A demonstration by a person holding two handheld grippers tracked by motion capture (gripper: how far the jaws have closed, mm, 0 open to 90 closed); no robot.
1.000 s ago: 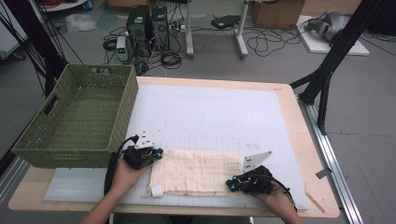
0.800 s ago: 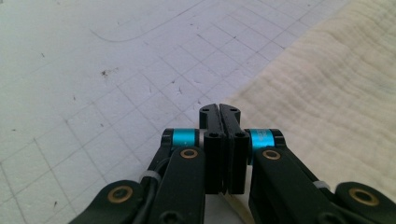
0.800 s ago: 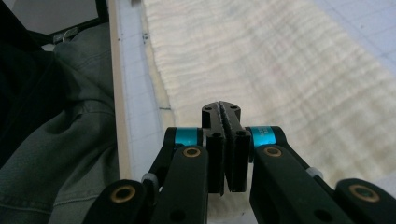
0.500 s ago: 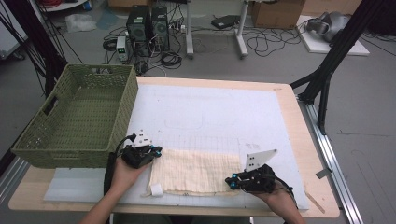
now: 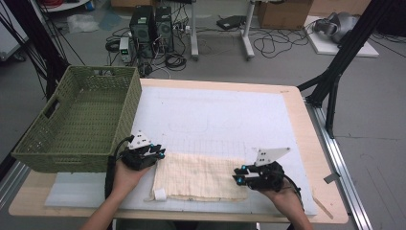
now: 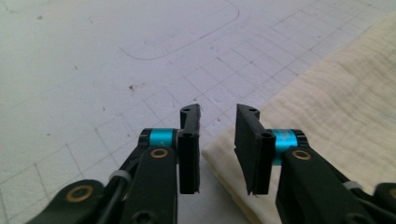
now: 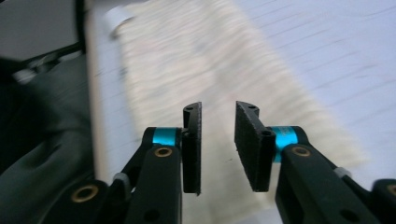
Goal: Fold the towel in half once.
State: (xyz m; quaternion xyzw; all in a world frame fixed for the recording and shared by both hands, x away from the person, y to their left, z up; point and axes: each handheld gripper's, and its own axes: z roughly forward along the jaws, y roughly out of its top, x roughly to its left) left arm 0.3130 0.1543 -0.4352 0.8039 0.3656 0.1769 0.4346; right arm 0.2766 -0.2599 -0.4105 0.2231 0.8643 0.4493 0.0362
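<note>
Left tongs (image 6: pixel 217 140): jaws spread with a clear gap, nothing between them; the corner of the cream cloth (image 6: pixel 336 116) lies just under and beside the right-hand jaw in the left gripper view, while the other jaw stands over the bare gridded white mat (image 6: pixel 93 70). In the high view the left tongs (image 5: pixel 160 154) sit at the cloth's upper left corner, held by the person's left hand (image 5: pixel 125 175).

Right tongs (image 7: pixel 217 140): jaws likewise spread and empty, poised above the cloth (image 7: pixel 224 60), which runs away from them toward a small white tag (image 7: pixel 116 16) at its far corner; this view is blurred. In the high view the right tongs (image 5: pixel 238 176) rest at the cloth's right edge, with the right hand (image 5: pixel 282 196) behind them.

The cloth (image 5: pixel 201 176) lies flat on the mat (image 5: pixel 215 115) near the front edge of the wooden table (image 5: pixel 316 143), between the two tongs, its tag (image 5: pixel 159 194) at the lower left corner. A green woven basket (image 5: pixel 81 120) stands at the table's left, just beside the left tongs. Cables and computer towers (image 5: pixel 151 24) occupy the floor beyond.
</note>
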